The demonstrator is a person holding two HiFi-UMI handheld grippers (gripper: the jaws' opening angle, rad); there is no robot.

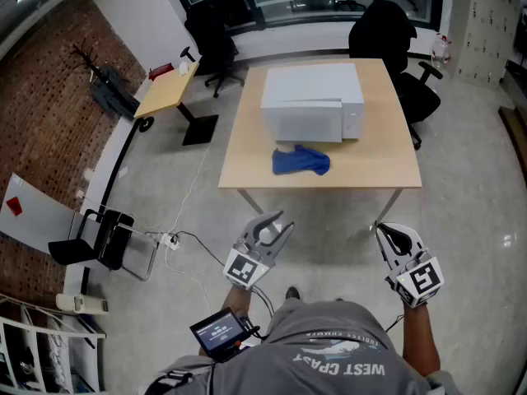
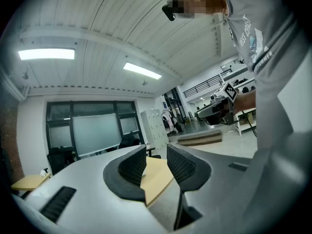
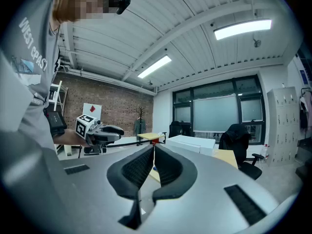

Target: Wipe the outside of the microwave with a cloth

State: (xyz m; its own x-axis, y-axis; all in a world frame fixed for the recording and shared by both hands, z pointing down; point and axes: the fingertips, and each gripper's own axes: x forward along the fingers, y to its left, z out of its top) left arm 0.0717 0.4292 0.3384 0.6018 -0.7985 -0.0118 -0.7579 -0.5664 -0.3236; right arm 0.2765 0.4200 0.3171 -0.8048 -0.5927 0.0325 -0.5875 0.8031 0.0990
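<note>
- Microwave [image 1: 313, 105] wiping is not looking started, judging from the jaws first. The left gripper [image 1: 277, 225] is carrying its jaws somewhat apart, with nothing between them but air and a distant bit of tabletop.
- The right gripper [image 1: 385, 232] is showing its jaws pressed together, pinching nothing.
- Both grippers are pointing level and side by side in front of the person. They are hanging over the floor [image 1: 325, 216], well short of the table [image 1: 247, 151].
- The blue cloth [image 1: 300, 160] is lying crumpled on the tabletop, just in front of the microwave. I cannot tell whether it is touching the microwave's front. Neither gripper is anywhere near it.
- The white microwave is sitting on that table, toward its far side, with its door apparently closed.
- As I am judging it, no part of the job is done. The person is needing to step up to the table and take the cloth in one gripper. After that comes rubbing it over the top, the sides and the front.
</note>
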